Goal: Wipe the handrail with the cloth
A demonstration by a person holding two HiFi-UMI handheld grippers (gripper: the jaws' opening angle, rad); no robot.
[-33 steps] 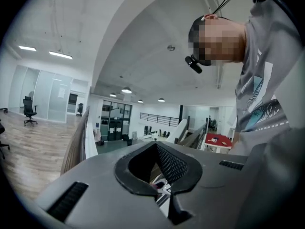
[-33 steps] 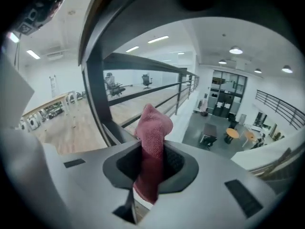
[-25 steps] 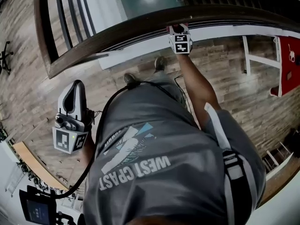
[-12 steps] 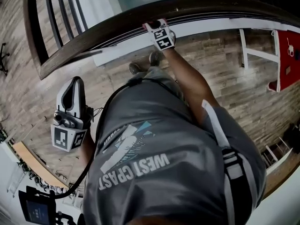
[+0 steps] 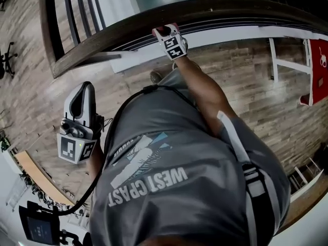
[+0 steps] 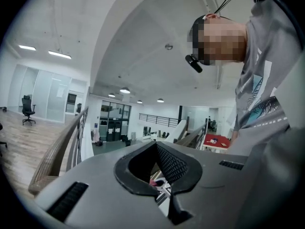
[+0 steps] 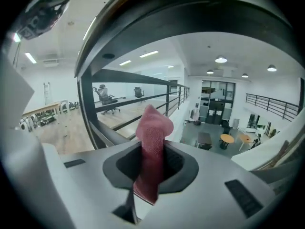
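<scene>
Two grippers, one working. Right gripper [image 5: 170, 35] is clamped tight on a pink cloth [image 7: 152, 147], held up at the dark wooden handrail [image 5: 236, 9]; actual contact isn't clear. Left gripper [image 5: 83, 91] hangs low beside the person's hip, jaws together on nothing (idle, well apart from the rail). Mid-wipe, by my reading. Next move calls for steady pressure while sliding along the rail's curve.
</scene>
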